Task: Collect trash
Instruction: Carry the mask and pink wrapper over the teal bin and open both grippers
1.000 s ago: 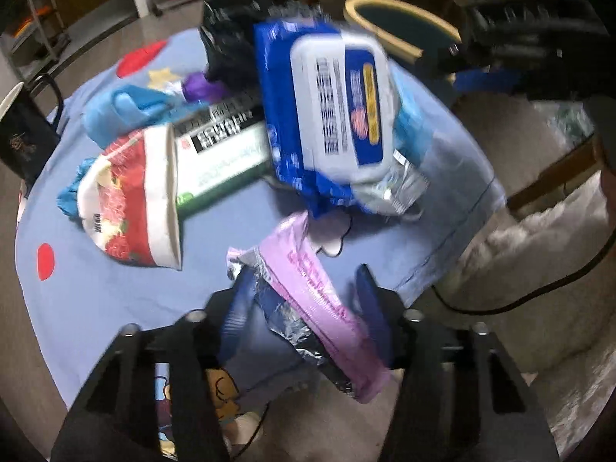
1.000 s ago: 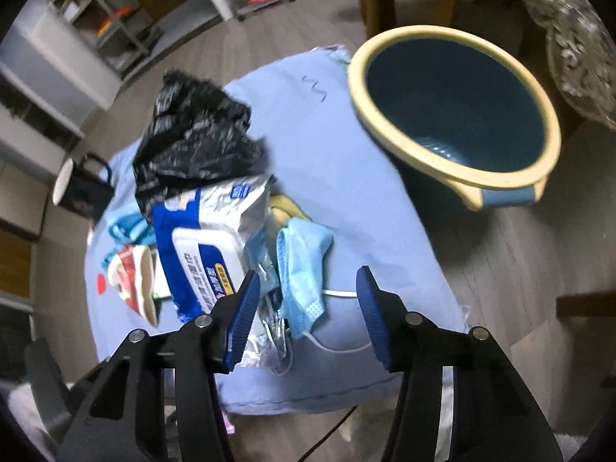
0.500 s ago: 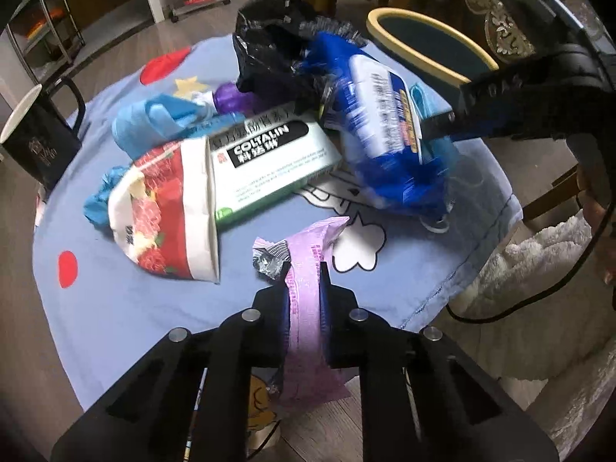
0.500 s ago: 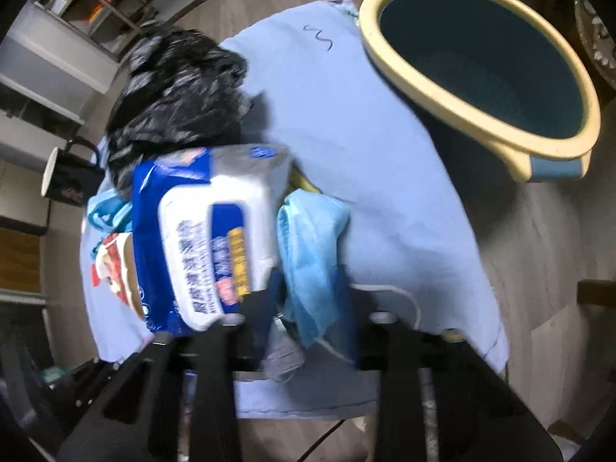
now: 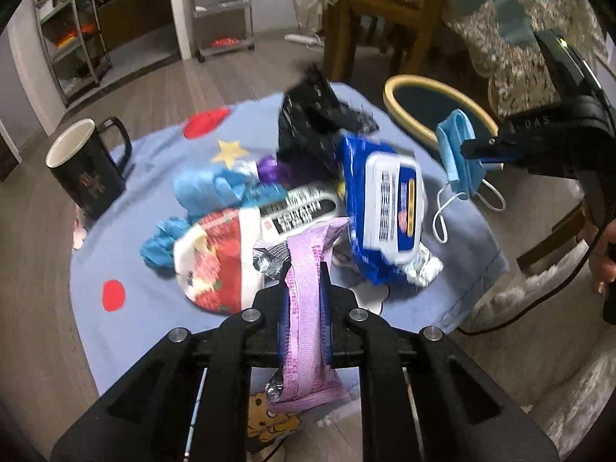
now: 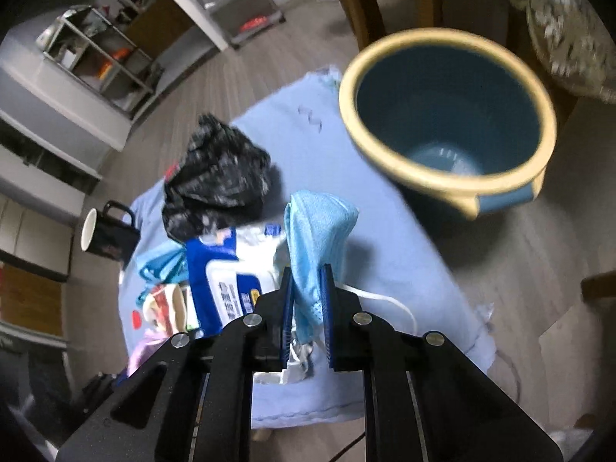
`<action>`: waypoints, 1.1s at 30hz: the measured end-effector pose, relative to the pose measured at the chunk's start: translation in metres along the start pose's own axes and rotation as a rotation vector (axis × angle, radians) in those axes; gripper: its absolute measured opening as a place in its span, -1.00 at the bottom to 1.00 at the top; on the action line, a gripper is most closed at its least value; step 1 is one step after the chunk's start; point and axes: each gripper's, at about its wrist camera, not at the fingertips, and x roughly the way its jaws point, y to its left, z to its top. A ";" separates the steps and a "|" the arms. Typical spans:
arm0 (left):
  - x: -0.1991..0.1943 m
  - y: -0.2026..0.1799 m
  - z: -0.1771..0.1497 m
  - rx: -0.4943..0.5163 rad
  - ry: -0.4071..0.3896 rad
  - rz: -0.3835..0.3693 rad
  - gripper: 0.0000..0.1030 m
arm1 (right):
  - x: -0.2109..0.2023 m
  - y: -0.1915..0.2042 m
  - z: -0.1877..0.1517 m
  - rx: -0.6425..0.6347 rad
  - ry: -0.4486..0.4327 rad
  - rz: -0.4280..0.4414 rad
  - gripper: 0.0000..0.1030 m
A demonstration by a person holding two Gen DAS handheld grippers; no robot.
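Note:
My left gripper (image 5: 304, 308) is shut on a purple snack wrapper (image 5: 306, 315) and holds it above the near edge of the blue cloth (image 5: 154, 319). My right gripper (image 6: 306, 308) is shut on a light blue face mask (image 6: 313, 238) and holds it off the cloth; the mask also shows in the left wrist view (image 5: 460, 154), its white ear loops dangling. A blue bin with a yellow rim (image 6: 446, 88) stands on the floor just past the cloth, right of the pile; it also shows in the left wrist view (image 5: 392, 92).
On the cloth lie a blue wet-wipes pack (image 5: 385, 208), a crumpled black bag (image 5: 315, 115), a red and white strawberry packet (image 5: 219, 269), a toothpaste box (image 5: 300, 211) and blue crumpled gloves (image 5: 215, 188). A black mug (image 5: 86, 169) stands at the left. Wooden chair legs (image 5: 346, 19) behind.
Both grippers have closed, the left on the purple wrapper, the right on the face mask. Both have lifted their items off the cloth. The wipes pack has dropped back flat.

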 end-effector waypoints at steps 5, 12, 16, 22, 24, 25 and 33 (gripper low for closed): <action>-0.012 0.000 0.011 0.010 -0.077 0.002 -0.77 | -0.016 0.006 0.009 -0.024 -0.060 0.031 -0.71; -0.013 -0.002 0.020 0.026 -0.104 0.001 -0.77 | -0.044 0.015 0.022 -0.108 -0.136 0.023 -0.71; -0.018 -0.009 0.027 0.056 -0.122 0.002 -0.77 | -0.061 0.017 0.034 -0.168 -0.188 0.008 -0.71; -0.033 -0.029 0.048 0.133 -0.173 -0.004 -0.77 | -0.077 0.004 0.053 -0.180 -0.225 0.001 -0.71; -0.036 -0.035 0.058 0.157 -0.181 -0.010 -0.77 | -0.079 -0.004 0.060 -0.171 -0.218 0.012 -0.71; -0.037 -0.037 0.063 0.161 -0.184 -0.017 -0.77 | -0.080 -0.007 0.063 -0.169 -0.212 0.020 -0.71; -0.038 -0.066 0.099 0.211 -0.208 -0.069 -0.77 | -0.081 -0.038 0.081 -0.123 -0.207 0.003 -0.71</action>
